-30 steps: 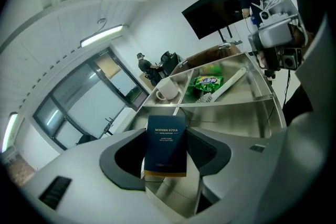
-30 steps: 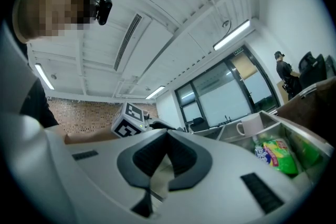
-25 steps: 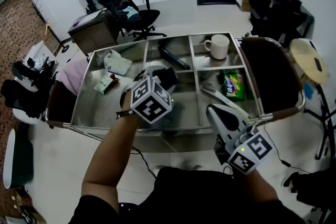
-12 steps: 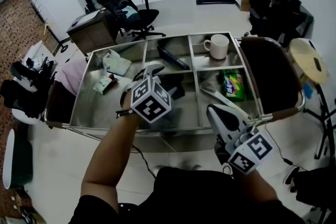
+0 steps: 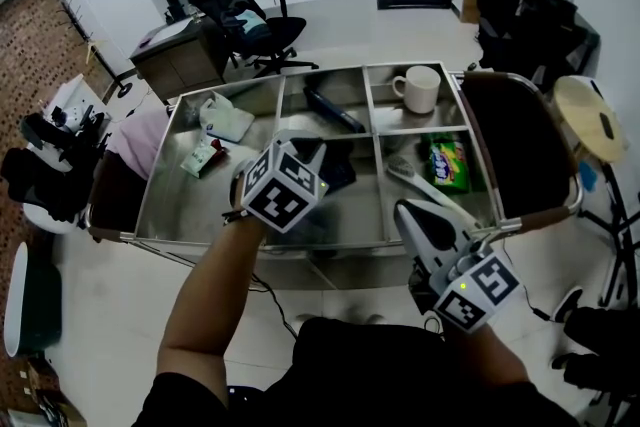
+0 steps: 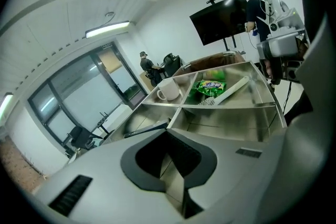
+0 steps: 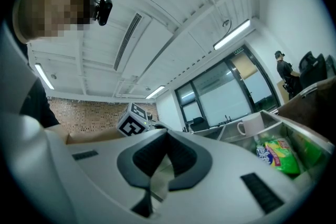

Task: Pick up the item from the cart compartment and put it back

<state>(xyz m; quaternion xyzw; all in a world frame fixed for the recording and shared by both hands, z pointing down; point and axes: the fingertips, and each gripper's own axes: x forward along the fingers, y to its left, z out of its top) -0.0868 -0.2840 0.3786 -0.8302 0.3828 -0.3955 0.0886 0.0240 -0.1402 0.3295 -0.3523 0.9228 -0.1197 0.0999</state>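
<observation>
Head view: left gripper (image 5: 308, 150) hangs over the cart's (image 5: 200, 210) centre front compartment. A dark item (image 5: 338, 173) lies just beside it, likely the task's thing but too dark to identify. Right gripper (image 5: 410, 215) is at the cart's near edge. Left gripper view: jaws pressed together, nothing between; mug (image 6: 168, 90), green packet (image 6: 210, 87) and brush (image 6: 231, 91) beyond. Right gripper view: jaws together, empty. The item looks flat and light, so pinch it across an edge.

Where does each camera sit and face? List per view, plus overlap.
Head view: head-mounted, steeply down onto the cart; shows left forearm, left hand-held gripper, right hand-held gripper.
Left gripper view: on that hand-held gripper, along its shut jaws across the cart.
Right gripper view: on that hand-held gripper, tilted toward the ceiling; shut jaws.
Shared: mug and green packet, all three.
</observation>
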